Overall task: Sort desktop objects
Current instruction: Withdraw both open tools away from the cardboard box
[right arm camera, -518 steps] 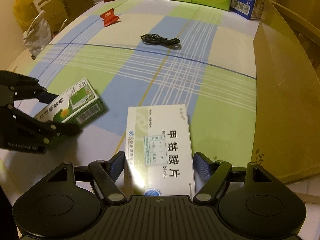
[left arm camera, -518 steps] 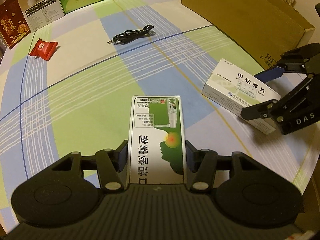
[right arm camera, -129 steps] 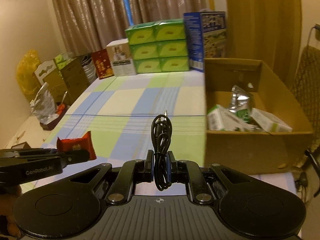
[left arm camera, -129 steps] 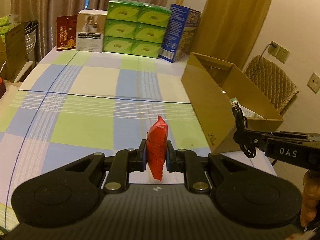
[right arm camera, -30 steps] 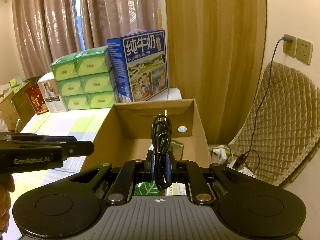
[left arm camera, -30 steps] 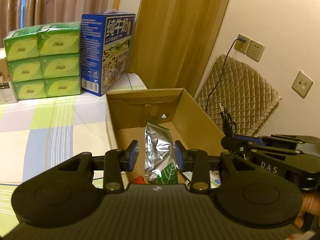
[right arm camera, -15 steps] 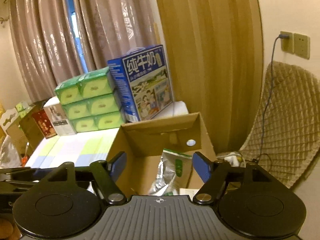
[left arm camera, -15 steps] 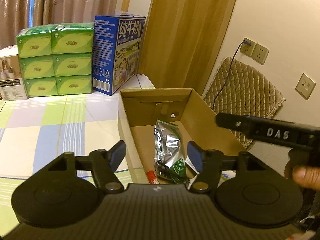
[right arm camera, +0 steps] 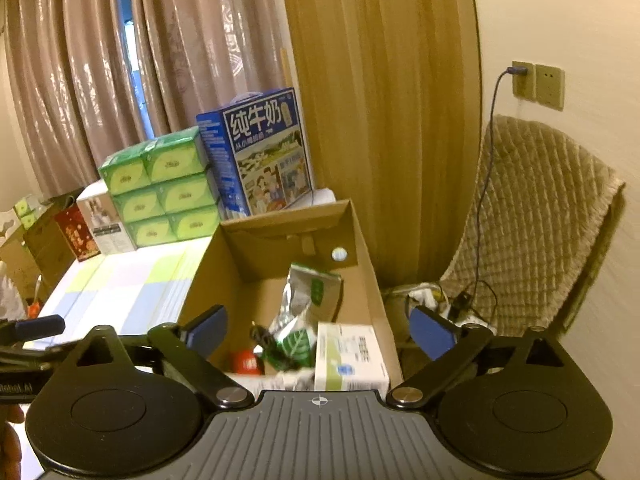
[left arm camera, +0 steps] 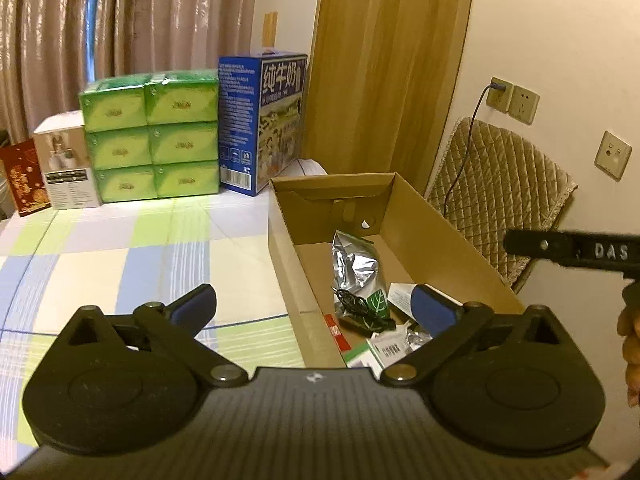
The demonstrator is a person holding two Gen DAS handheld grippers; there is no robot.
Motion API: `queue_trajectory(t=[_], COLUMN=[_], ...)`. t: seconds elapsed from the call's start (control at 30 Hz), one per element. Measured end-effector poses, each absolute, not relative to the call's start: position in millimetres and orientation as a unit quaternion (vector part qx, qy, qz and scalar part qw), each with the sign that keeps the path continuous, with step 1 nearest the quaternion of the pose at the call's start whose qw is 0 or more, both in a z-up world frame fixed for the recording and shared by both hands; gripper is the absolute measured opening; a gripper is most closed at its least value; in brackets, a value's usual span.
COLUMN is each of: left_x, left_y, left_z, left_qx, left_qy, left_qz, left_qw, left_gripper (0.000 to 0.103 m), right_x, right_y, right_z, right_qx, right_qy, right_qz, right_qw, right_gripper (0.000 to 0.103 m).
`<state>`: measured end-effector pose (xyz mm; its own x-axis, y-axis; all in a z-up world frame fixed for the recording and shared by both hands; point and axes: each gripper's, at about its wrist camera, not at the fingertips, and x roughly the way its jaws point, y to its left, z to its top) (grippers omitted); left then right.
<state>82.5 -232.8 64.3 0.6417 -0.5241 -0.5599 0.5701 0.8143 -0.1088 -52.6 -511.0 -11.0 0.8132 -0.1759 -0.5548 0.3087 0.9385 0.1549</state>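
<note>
An open cardboard box [left arm camera: 440, 236] stands at the table's right edge. In it lie a silver foil bag [left arm camera: 356, 260], a coiled black cable [left arm camera: 356, 308], a red candy [left arm camera: 334, 332] and medicine boxes [left arm camera: 372, 354]. My left gripper [left arm camera: 314, 306] hovers before the box, jaws opening wide with nothing between the pads. My right gripper [right arm camera: 320, 328] hangs over the box's near end [right arm camera: 370, 272], jaws also opening and empty. Below it lie the cable [right arm camera: 260, 336], the candy [right arm camera: 246, 362] and a white medicine box [right arm camera: 348, 356]. A finger of the right gripper [left arm camera: 560, 246] shows at the right.
Green tissue packs [left arm camera: 152, 140], a blue milk carton [left arm camera: 262, 120] and small boxes line the table's far edge. The checked tablecloth [left arm camera: 140, 260] stretches left of the box. A quilted chair [right arm camera: 532, 216] and wall sockets [right arm camera: 536, 84] stand right of the box, with a curtain behind.
Both grippers went from nearly shut to wide open. The black cable left the right gripper and now lies in the box. Both views have drawn back from the box.
</note>
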Motion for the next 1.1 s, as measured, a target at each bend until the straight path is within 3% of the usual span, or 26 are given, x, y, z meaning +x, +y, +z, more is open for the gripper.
queue_trajectory(t=[0.63, 1.1], left_x=[12, -16], left_y=[-190, -178], left_z=[65, 57], left_qx=[-0.012, 0.02], left_qy=[0.357, 0.374], left_qz=[-0.278, -0.253], left_qw=[0.892, 0.892], left_gripper=[0.101, 0.102], right_x=[-145, -161], right_y=[-466, -446], right_z=[-17, -29], right_qx=[0.109, 0.114], right_qy=[0.293, 0.324], right_qz=[-0.156, -0.149], right_qw=[0.937, 0.927], right_gripper=[0.101, 0.101])
